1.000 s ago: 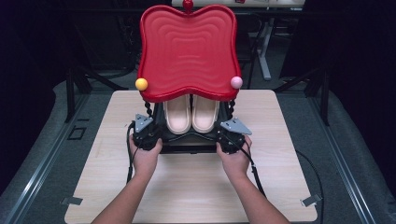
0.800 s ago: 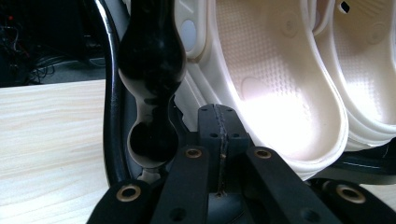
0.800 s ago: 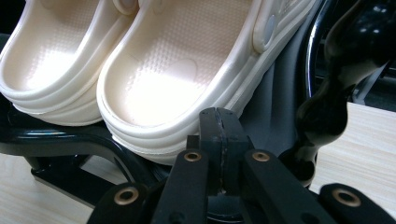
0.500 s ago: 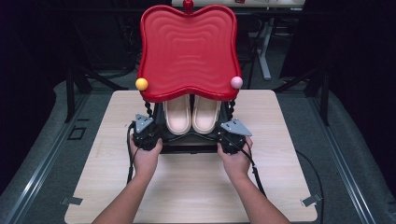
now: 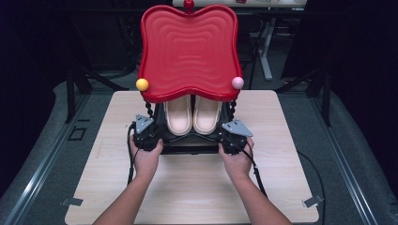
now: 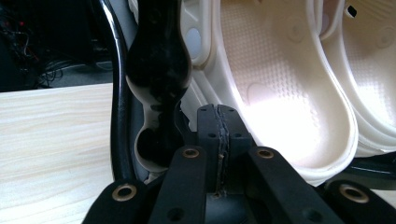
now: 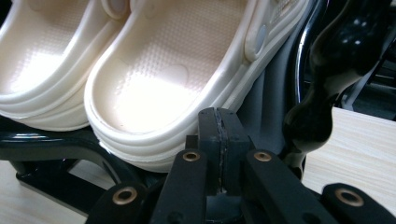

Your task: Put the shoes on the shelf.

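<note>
A small shoe rack stands on the wooden table [image 5: 281,187]: a red wavy top tray [image 5: 187,51] on black beaded posts [image 5: 149,110] over a black lower shelf [image 5: 187,143]. On that shelf lies a pair of cream clogs [image 5: 192,115], heels toward me. My left gripper [image 5: 143,133] sits at the shelf's front left corner, and in the left gripper view the left gripper [image 6: 218,114] has its pads pressed together with nothing between them, just short of a clog's heel [image 6: 280,93]. My right gripper [image 5: 233,136] mirrors it at the front right corner, and the right gripper [image 7: 218,116] is shut and empty below the clog [image 7: 177,70].
A yellow ball [image 5: 141,84] and a pink ball [image 5: 237,82] cap the tray's front corners. Black cables [image 5: 129,159] trail from both grippers across the table. Dark stands and a grey floor [image 5: 352,154] surround the table; bare tabletop lies in front of the rack.
</note>
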{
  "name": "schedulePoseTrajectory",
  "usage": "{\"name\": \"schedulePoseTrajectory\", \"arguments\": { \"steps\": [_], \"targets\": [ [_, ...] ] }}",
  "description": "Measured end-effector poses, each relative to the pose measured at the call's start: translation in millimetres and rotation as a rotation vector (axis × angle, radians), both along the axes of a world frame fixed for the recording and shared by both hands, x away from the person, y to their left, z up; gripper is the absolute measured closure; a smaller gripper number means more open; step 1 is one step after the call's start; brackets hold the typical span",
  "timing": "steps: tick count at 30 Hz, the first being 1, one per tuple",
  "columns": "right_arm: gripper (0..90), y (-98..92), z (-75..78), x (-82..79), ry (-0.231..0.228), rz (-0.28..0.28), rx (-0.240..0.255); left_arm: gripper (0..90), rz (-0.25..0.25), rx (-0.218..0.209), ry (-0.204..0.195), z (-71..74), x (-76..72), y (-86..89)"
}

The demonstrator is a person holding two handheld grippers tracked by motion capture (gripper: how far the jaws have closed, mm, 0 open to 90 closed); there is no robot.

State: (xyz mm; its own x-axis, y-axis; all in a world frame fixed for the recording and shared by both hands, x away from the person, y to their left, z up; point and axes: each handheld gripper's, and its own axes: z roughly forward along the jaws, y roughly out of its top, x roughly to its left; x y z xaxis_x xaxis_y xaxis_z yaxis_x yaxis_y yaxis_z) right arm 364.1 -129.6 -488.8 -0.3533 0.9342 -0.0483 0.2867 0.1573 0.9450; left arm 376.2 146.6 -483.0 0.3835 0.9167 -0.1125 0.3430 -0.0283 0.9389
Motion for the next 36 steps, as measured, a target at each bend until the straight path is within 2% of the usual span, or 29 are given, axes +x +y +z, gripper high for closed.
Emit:
{"name": "schedulePoseTrajectory", "arguments": {
  "steps": [5, 13, 18, 20, 25, 31, 36],
  "targets": [
    [86.1, -3.5, 1.1, -4.1, 0.008, 0.011, -0.003, 87.6, 0.001, -0.008, 0.004, -2.1, -4.6, 3.5],
    [85.1, -11.0, 4.4, -15.3, -0.012, 0.028, -0.003, 87.4, -0.023, -0.012, -0.003, -4.3, -19.5, 7.9],
    [83.1, -16.0, 6.7, -24.8, -0.009, 0.046, -0.007, 85.4, -0.043, 0.001, 0.003, -4.5, -29.8, 10.5],
    [82.3, -17.5, 6.1, -27.7, -0.004, 0.052, -0.008, 84.5, -0.043, -0.001, -0.007, -4.6, -33.5, 11.5],
    [81.7, -21.4, 3.7, -34.1, 0.002, 0.061, -0.034, 83.1, -0.055, 0.019, 0.013, -3.8, -38.8, 14.7],
    [79.6, -26.2, 4.8, -41.9, 0.003, 0.077, -0.036, 80.2, -0.060, 0.026, 0.022, -5.9, -44.9, 20.2],
    [74.6, -30.4, 7.3, -49.4, 0.006, 0.085, -0.057, 77.3, -0.066, 0.034, 0.034, -8.6, -50.4, 27.7]
  ]
}}
